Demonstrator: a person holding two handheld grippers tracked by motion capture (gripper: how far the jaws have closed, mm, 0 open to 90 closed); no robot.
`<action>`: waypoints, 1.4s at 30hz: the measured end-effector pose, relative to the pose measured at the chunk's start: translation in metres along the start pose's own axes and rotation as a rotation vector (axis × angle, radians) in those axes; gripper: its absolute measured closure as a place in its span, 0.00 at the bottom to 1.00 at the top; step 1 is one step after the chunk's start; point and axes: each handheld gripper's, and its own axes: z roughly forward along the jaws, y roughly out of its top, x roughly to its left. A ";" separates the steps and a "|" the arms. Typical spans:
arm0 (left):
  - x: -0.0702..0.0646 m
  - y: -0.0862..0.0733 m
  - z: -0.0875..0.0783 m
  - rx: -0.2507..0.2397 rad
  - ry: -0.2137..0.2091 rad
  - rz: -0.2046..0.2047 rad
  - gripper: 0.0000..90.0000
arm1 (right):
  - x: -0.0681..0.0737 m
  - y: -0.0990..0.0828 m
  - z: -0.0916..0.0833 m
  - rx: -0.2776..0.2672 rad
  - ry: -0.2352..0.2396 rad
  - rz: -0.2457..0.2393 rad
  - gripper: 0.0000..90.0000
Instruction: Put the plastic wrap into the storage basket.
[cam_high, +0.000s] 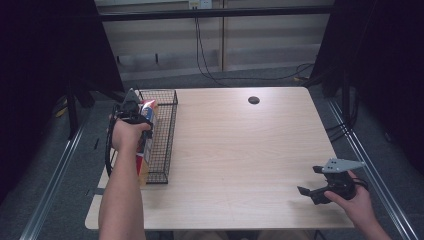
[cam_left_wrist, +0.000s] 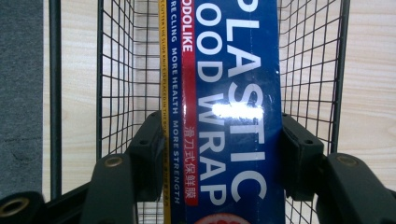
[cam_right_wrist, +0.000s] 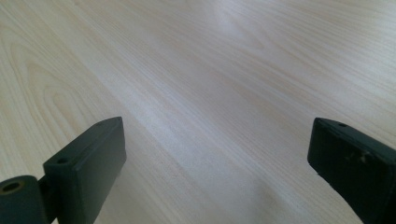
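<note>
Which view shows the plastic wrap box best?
The left gripper view: the box runs up the middle, label readable, left claw clamped on its sides above the basket. The high view shows its top end behind the hand. The right gripper view looks at the table.

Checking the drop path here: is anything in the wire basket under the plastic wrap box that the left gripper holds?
Nothing visible. The left gripper clamps the plastic wrap box over the wire basket, whose visible mesh shows bare table beneath; the part behind the box is hidden.
</note>
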 end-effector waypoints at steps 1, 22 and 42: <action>0.000 0.000 0.001 0.000 0.003 0.003 0.48 | 0.000 0.000 0.000 0.000 0.001 0.001 0.05; -0.002 0.004 0.013 0.015 0.013 0.007 0.48 | 0.001 0.000 0.000 0.003 0.003 -0.003 0.05; -0.002 0.004 0.022 0.009 0.009 0.001 0.47 | 0.001 0.000 0.001 0.005 0.007 -0.007 0.05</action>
